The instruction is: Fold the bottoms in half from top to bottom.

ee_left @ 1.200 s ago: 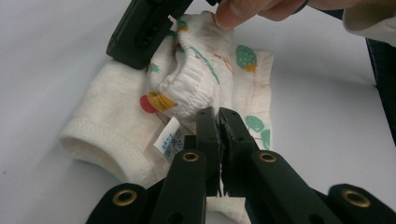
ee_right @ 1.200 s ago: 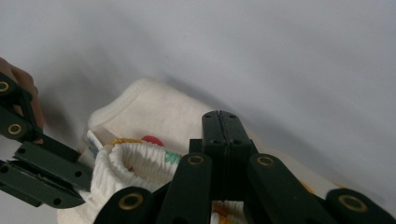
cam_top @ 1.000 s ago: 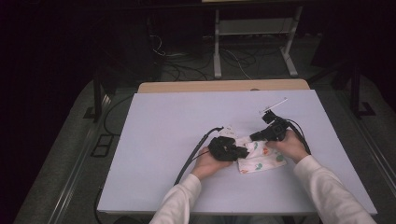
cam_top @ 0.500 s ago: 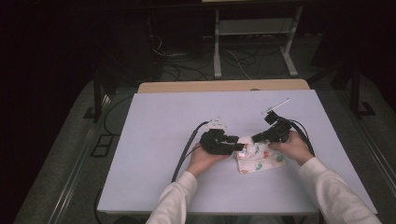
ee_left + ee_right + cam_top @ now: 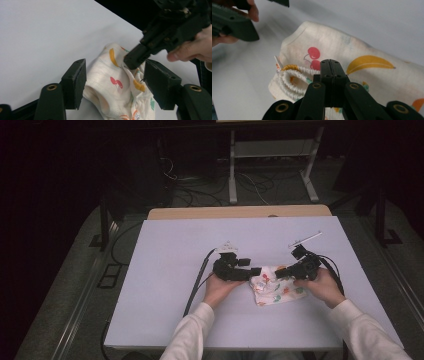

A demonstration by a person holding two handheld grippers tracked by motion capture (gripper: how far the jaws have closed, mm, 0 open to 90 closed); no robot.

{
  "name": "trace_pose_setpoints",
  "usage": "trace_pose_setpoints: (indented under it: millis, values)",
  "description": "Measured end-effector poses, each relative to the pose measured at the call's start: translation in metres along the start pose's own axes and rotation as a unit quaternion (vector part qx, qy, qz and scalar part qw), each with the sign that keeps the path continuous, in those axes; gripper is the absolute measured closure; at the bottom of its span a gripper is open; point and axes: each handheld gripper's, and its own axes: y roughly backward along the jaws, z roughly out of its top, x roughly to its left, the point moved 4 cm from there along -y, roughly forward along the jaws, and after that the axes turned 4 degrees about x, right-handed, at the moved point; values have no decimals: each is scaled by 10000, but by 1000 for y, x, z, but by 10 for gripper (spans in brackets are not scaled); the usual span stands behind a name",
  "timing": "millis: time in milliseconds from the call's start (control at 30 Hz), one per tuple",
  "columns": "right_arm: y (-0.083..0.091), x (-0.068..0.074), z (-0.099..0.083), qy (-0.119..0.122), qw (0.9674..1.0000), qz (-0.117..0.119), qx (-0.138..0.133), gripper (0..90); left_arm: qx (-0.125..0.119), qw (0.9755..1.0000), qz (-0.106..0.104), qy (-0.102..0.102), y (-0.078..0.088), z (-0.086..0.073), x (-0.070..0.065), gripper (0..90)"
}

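1. A white table top (image 5: pixel 165 270) takes up the middle of the high view; it is matte and pale, with a strip of light wood (image 5: pixel 240 212) showing along its far edge.
2. The room beyond is dark. A white metal frame with two legs (image 5: pixel 272 165) stands on the grey floor behind the table, and loose cables (image 5: pixel 180 182) lie on the floor near it.
3. A dark stand leg (image 5: pixel 104 225) rises at the table's far left corner, and another dark stand (image 5: pixel 382 215) is at the far right.
4. A small crumpled cloth (image 5: pixel 276 288), cream with printed cherries, bananas and other fruit, lies on the table right of centre, toward the near edge, between the two hands.
5. The left gripper (image 5: pixel 252 271), held in the left hand (image 5: pixel 220 287), points at the cloth's left edge. In the left gripper view its jaws stand wide apart on either side of the cloth (image 5: pixel 117 82), not touching it.
6. The right gripper (image 5: pixel 281 272), held in the right hand (image 5: pixel 325 285), meets the cloth's upper edge. In the right gripper view its jaws are pressed together, with the cloth's ribbed, gathered hem (image 5: pixel 294 77) right at their tips; it appears to be pinching the cloth (image 5: pixel 352 55).
7. A black cable (image 5: pixel 197 280) trails from the left gripper toward the near table edge; another loops beside the right hand (image 5: pixel 334 270).
8. A thin white stick-like piece (image 5: pixel 305 239) lies on the table beyond the right gripper.
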Motion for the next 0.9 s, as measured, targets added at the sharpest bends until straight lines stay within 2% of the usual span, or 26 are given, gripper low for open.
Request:
trace_pose_setpoints:
  millis: [367, 533, 733, 900]
  values:
    - [14, 13, -23, -35, 9997, 45, -256, 886, -10, 10000, 57, 9, 1, 1, 0, 341]
    - [15, 19, -37, -47, 9998, 34, -211, 886, -12, 10000, 25, 36, -1, 0, -1, 339]
    - [8, 23, -55, -105, 9999, 88, 5, 886, 15, 10000, -17, 20, -4, -1, -3, 332]
    - [4, 25, -62, -152, 9998, 110, 11, 886, 40, 10000, -13, 16, -6, -2, -4, 317]
